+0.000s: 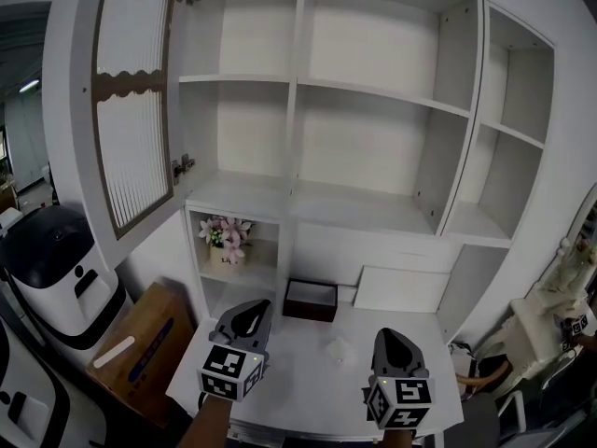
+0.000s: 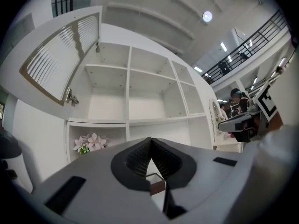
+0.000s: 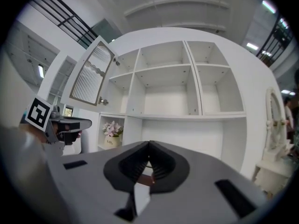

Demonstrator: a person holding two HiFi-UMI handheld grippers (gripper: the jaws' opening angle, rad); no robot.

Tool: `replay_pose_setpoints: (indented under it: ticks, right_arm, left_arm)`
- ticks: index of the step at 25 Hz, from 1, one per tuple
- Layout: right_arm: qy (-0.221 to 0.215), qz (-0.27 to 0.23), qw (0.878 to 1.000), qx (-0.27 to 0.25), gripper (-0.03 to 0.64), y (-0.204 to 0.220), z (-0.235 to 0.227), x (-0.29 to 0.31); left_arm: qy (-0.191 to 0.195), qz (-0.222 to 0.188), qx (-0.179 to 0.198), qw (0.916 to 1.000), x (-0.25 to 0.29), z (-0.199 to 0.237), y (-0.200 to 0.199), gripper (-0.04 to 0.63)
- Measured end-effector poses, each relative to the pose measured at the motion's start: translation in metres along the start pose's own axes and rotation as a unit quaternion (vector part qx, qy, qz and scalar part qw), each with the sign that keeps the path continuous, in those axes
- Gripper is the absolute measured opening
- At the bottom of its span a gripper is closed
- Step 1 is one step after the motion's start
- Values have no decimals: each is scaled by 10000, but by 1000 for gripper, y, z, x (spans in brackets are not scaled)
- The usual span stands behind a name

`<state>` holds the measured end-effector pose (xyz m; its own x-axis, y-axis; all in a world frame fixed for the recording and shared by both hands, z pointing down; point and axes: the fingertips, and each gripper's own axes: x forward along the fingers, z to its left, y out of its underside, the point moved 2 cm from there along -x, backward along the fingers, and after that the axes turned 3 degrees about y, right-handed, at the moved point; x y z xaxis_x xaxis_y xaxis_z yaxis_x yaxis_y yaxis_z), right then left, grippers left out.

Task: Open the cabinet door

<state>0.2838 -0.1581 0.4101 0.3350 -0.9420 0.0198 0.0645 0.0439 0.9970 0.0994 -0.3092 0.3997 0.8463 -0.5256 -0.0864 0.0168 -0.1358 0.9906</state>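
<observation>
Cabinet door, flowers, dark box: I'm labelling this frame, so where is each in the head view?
cabinet door [image 1: 131,110], head view, on the ribbed panel of the open door.
flowers [image 1: 227,234], head view, on the pink blooms.
dark box [image 1: 310,312], head view, on its front side.

Ahead of both sets of jaws a white cabinet [image 1: 373,138] fills the wall, its open compartments bare and white inside. Low in it, ahead and left of the left jaws, a niche holds a pot of pink flowers [image 1: 227,241]. Under the jaws lies a white tabletop [image 1: 308,385]. A dark box [image 1: 311,300] sits on it against the cabinet, beyond the jaws and between the two sets. Left of the left jaws stand a black-and-white machine [image 1: 56,269] and a brown cardboard box [image 1: 140,343]. Right of the right jaws rises a carved white frame [image 3: 273,120]. High above, ceiling lights [image 2: 207,16] glow near a dark balcony railing [image 2: 261,36].
</observation>
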Motion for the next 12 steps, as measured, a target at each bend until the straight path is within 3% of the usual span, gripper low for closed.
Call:
replay_pose_setpoints:
  ticks: [12]
  right_arm:
    - [-340, 39, 9994, -71, 20, -2, 32, 32]
  left_arm:
    - [-242, 78, 11, 9997, -5, 26, 9, 9]
